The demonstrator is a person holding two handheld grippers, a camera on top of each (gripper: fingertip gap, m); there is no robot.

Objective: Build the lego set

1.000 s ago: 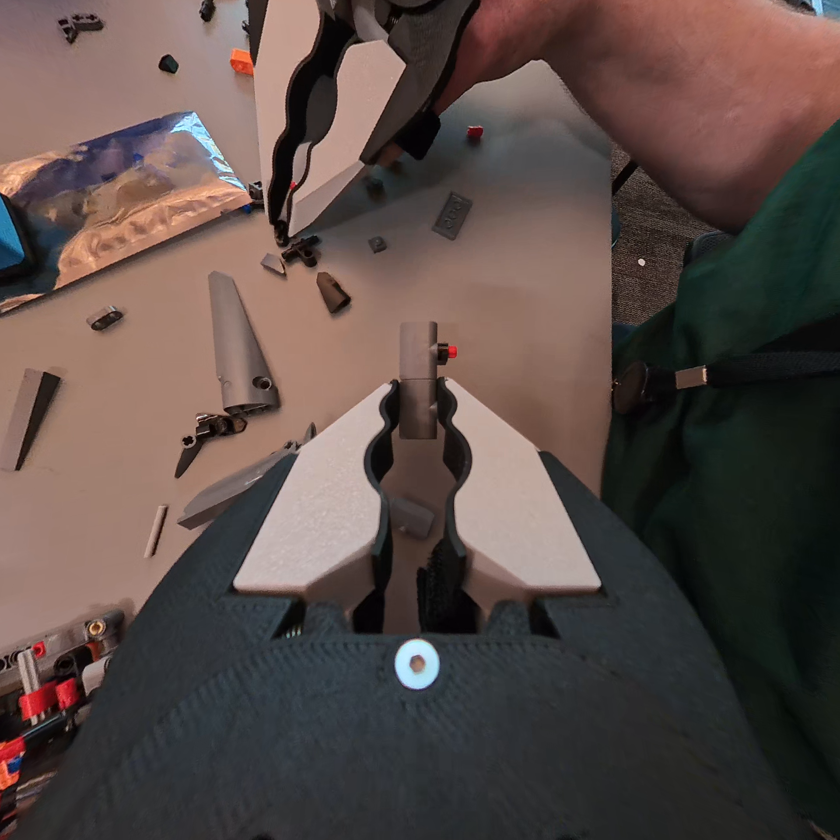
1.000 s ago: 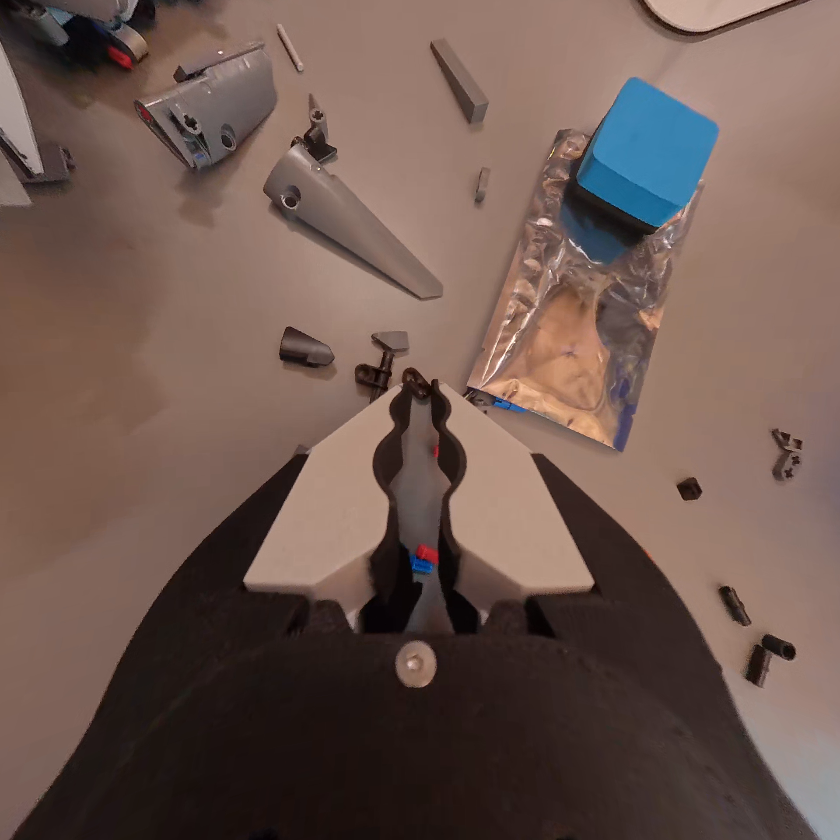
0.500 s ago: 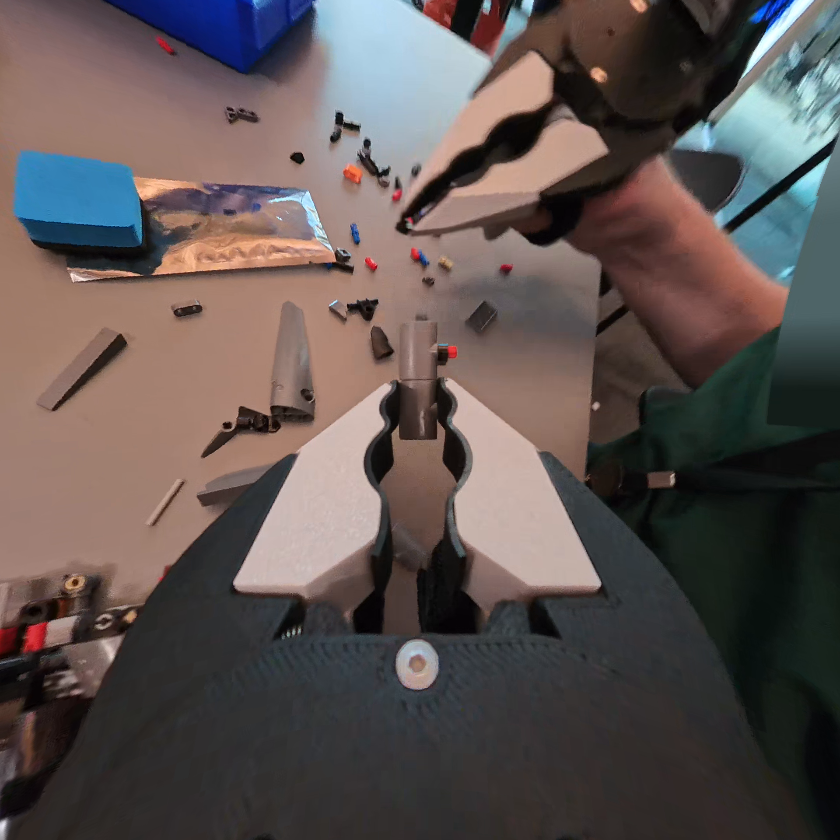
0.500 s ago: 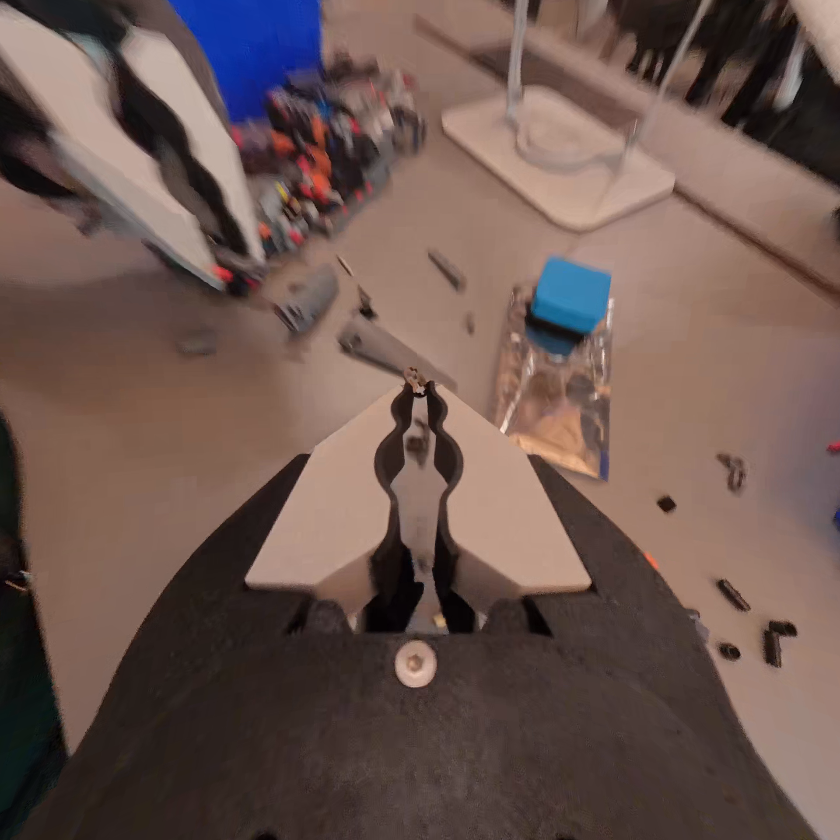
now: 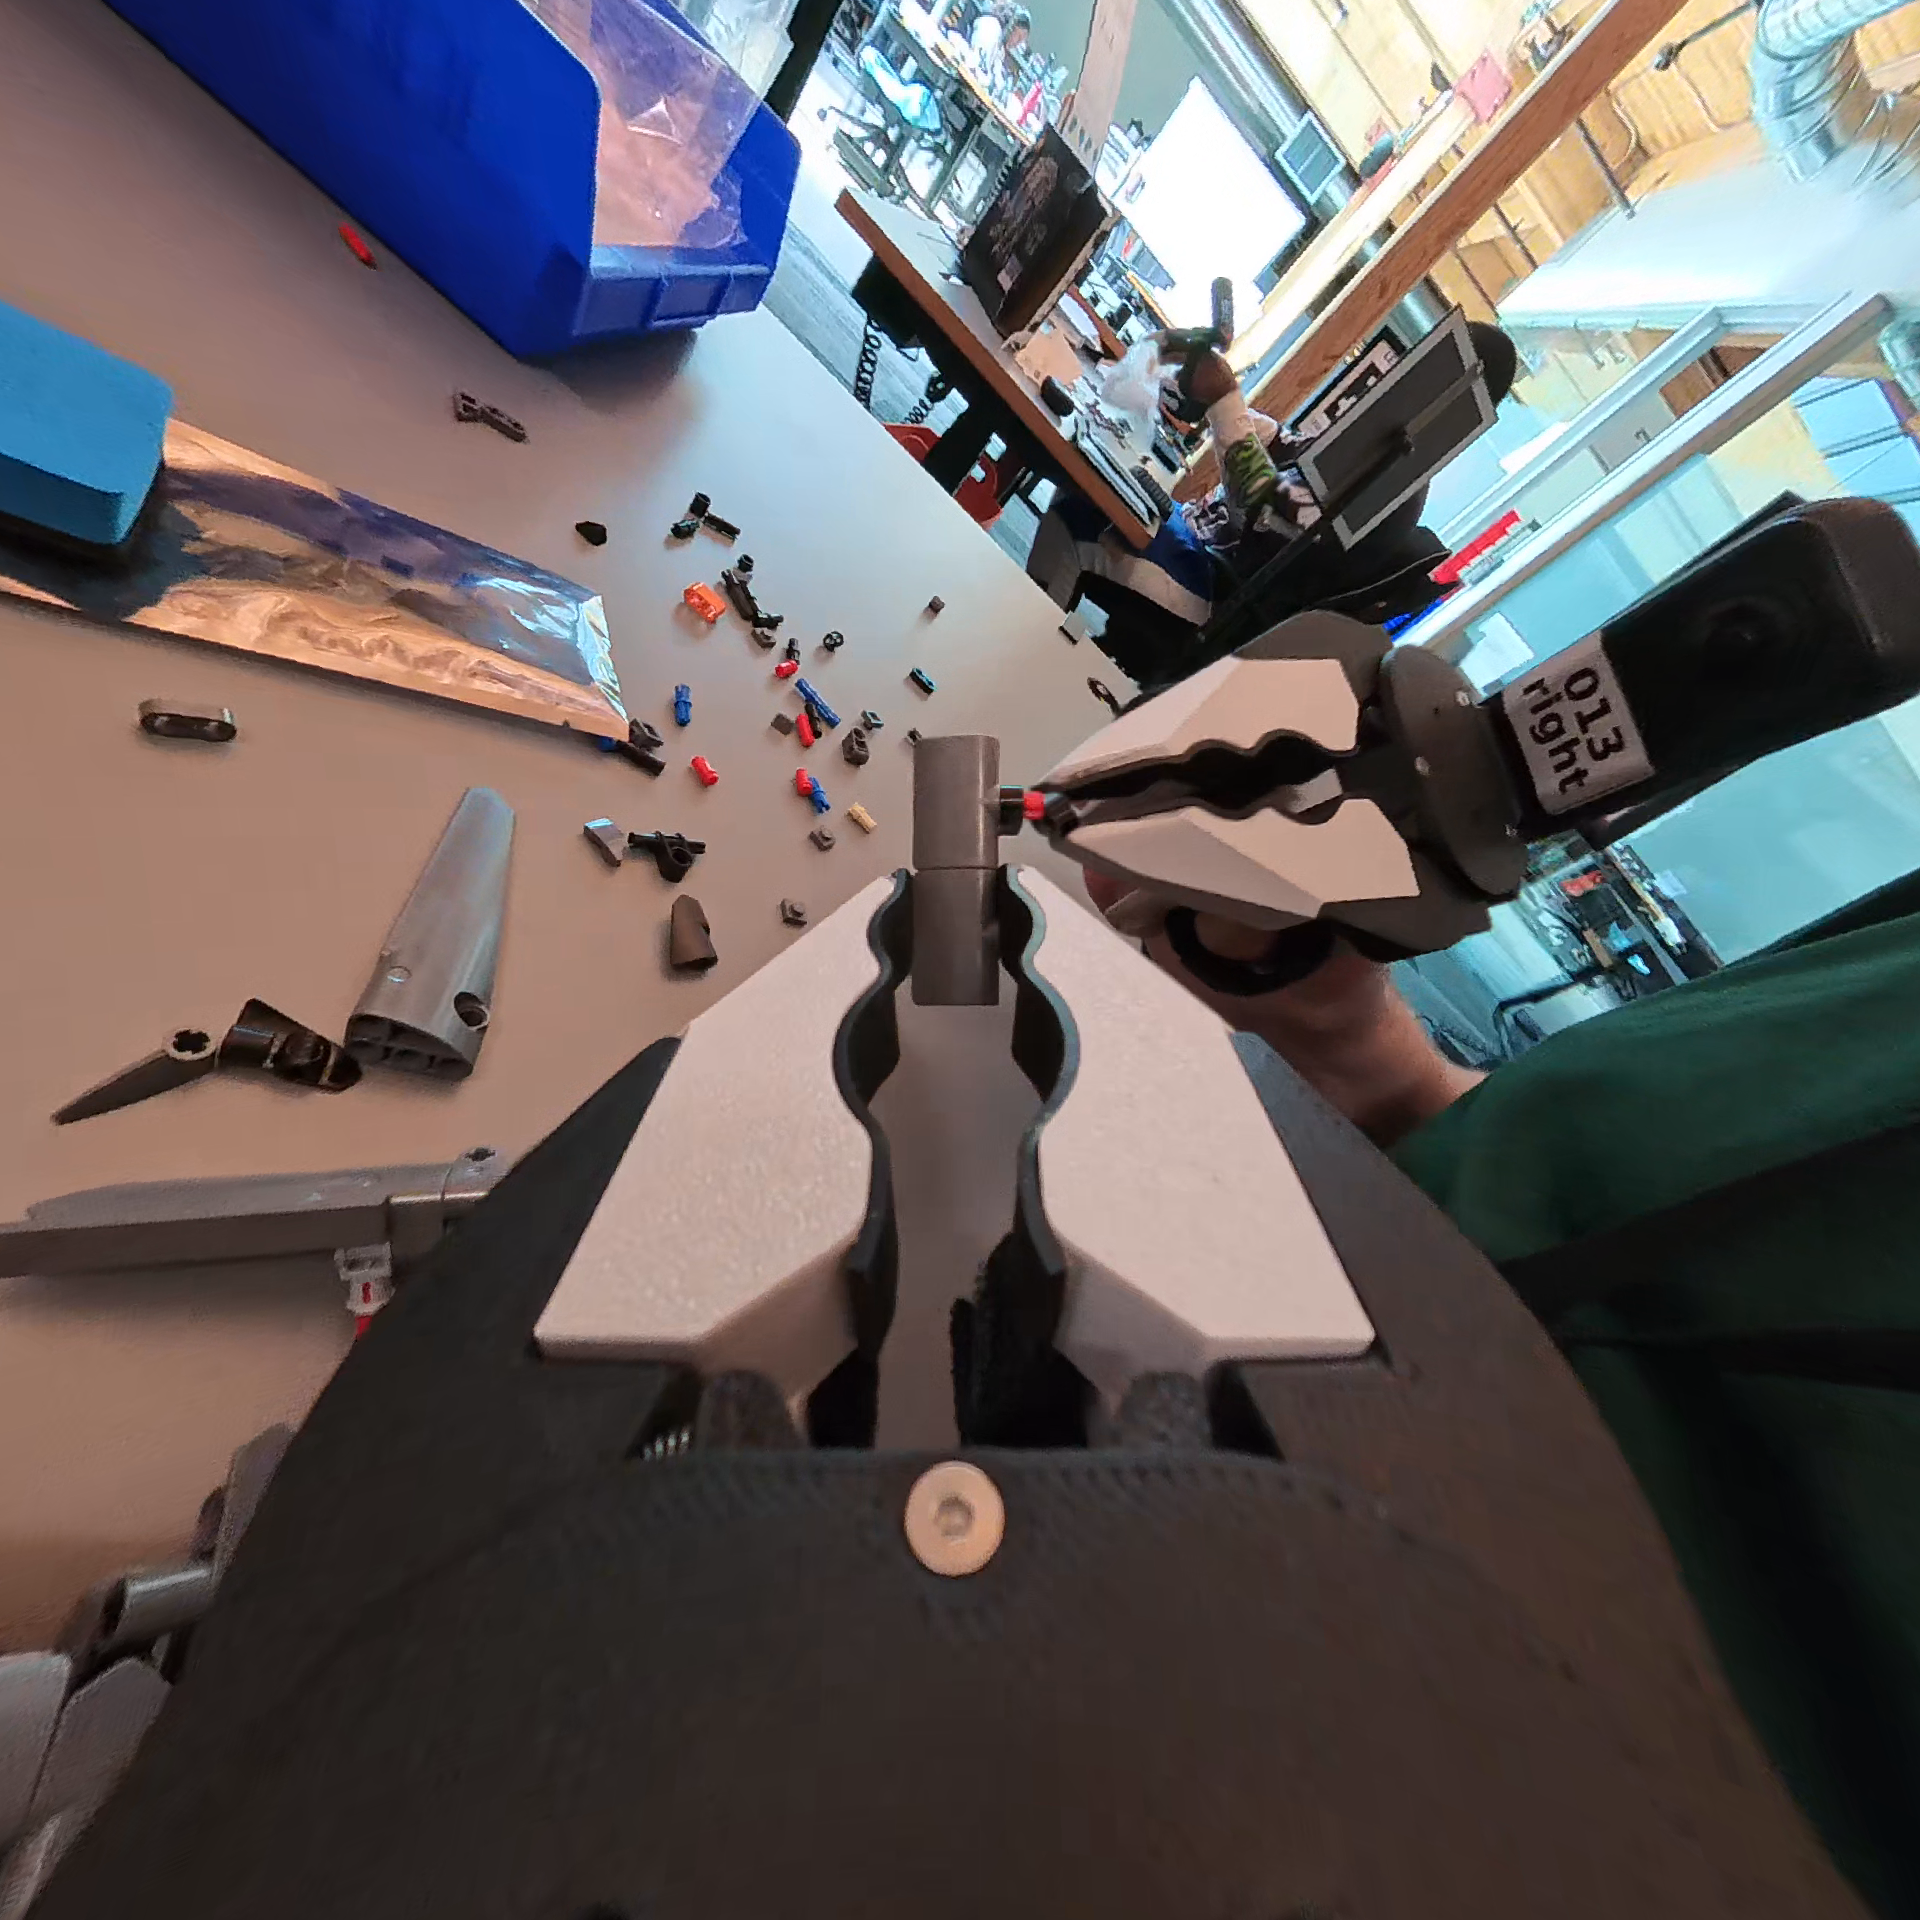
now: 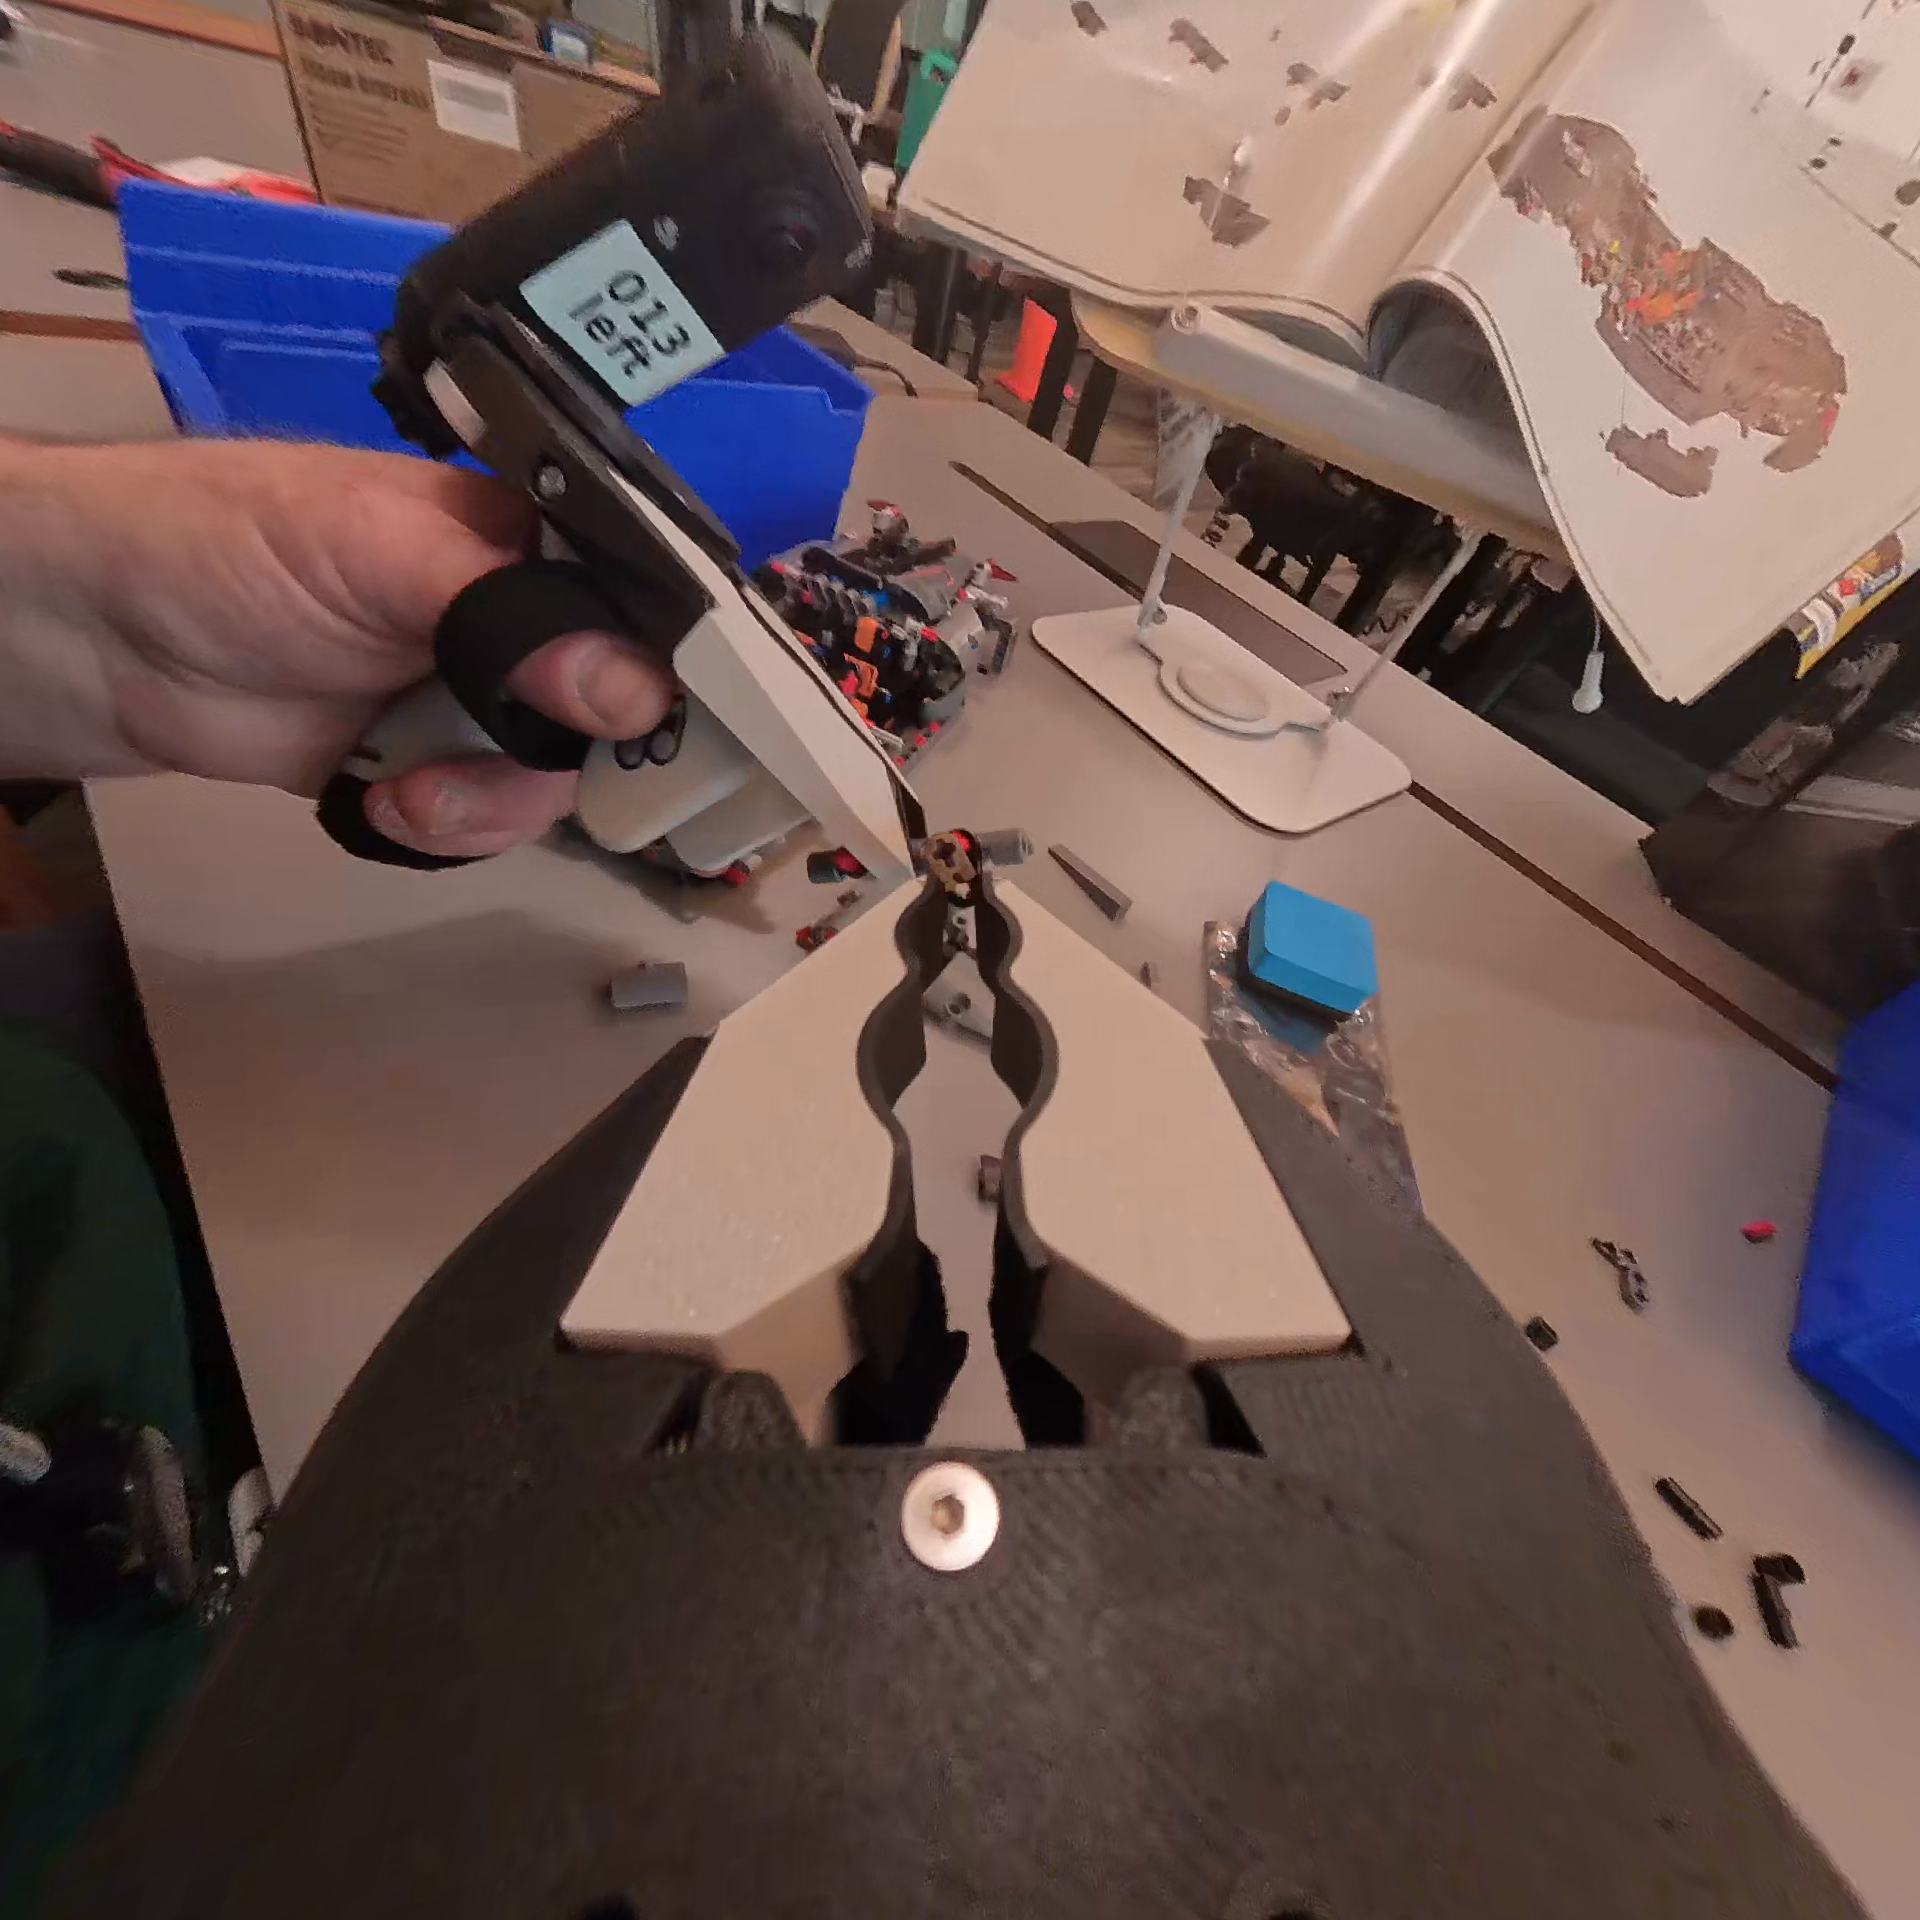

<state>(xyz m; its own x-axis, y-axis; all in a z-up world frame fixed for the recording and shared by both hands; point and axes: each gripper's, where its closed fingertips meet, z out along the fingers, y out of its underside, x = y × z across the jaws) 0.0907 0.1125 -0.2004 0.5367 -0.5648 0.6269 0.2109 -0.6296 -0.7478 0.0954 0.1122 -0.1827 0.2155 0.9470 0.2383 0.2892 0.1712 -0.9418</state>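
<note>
My left gripper [image 5: 956,883] is shut on a grey cylinder piece [image 5: 954,831] and holds it upright above the table. A red pin [image 5: 1029,805] sticks out of the cylinder's right side. My right gripper [image 5: 1060,818] comes in from the right, shut on a small black connector, and its tips touch the red pin. In the right wrist view, my right gripper [image 6: 951,896] holds the small black connector [image 6: 948,857] against the tip of the left gripper [image 6: 906,831]. The cylinder [image 6: 1003,844] is mostly hidden there.
Several loose small pieces [image 5: 800,717], a grey wing panel [image 5: 436,935], a foil bag [image 5: 312,603] and a blue foam block [image 5: 73,436] lie on the table. A blue bin [image 5: 468,156] stands at the back. A partly built model [image 6: 883,634] and a booklet stand [image 6: 1226,707] are behind. The tips of both grippers are at nearly the same place.
Both grippers rose from the table and tilted up. The right gripper left the table pieces with the small connector and moved to the cylinder's red pin.
</note>
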